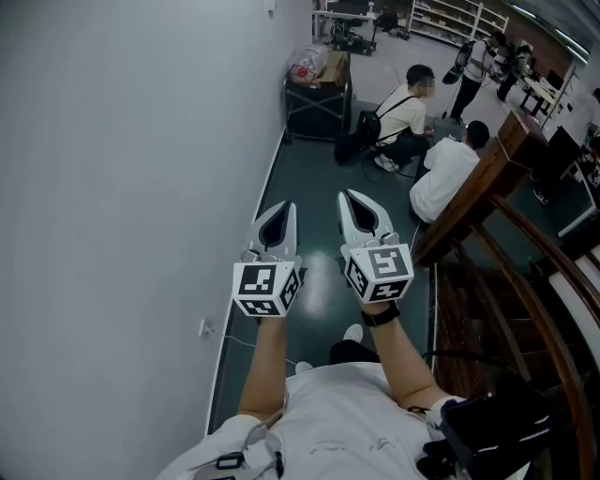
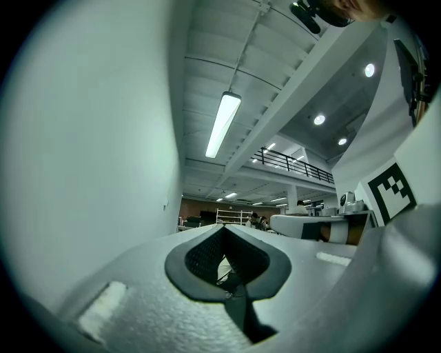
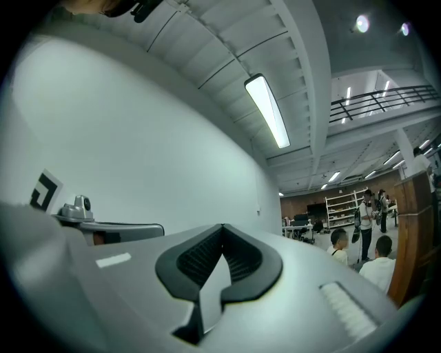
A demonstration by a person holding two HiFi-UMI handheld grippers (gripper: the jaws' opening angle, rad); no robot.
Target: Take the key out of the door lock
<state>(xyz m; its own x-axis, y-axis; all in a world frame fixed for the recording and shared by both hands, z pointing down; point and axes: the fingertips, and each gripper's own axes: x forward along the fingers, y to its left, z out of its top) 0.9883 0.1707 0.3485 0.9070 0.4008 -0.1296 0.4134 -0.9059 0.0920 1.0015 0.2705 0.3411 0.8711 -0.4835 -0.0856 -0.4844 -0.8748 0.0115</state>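
Person: a white shirt (image 1: 347, 422) fills the bottom edge of the head view, and two bare forearms reach forward from it; a black band (image 1: 380, 316) sits on the right wrist
Bag: a black fabric bag (image 1: 487, 422) lies at the lower right, just beside the shirt
Left gripper: the white plastic left gripper (image 1: 284, 208) is held in the air above the floor, with its black-and-white marker cube (image 1: 267, 288) on the person's side; in the left gripper view its grey fingers (image 2: 138, 276) are pressed together at the tips and hold nothing
Right gripper: the white plastic right gripper (image 1: 352, 197) is near the left one and not touching it; its grey fingers (image 3: 296, 276) are also pressed together at the tips, with nothing between them
Key and door lock: no view shows them, so I cannot tell where they are
Floor: a dark green smooth floor (image 1: 309, 178) runs forward under both grippers
Wall: a plain white wall (image 1: 122, 187) takes the whole left side; low on it is a small white socket (image 1: 202, 328)
Railing: a brown wooden stair railing (image 1: 469, 202) rises on the right side
Seated people: two persons in white tops (image 1: 445, 173) are low on the floor beyond the grippers
Cart: a black metal cart (image 1: 317, 94) stands against the wall, farther than the seated people
Far end: more persons stand (image 1: 478, 61) near pale shelves (image 1: 450, 19)
Ceiling: a long white lamp (image 3: 267, 110) hangs along the ribbed ceiling
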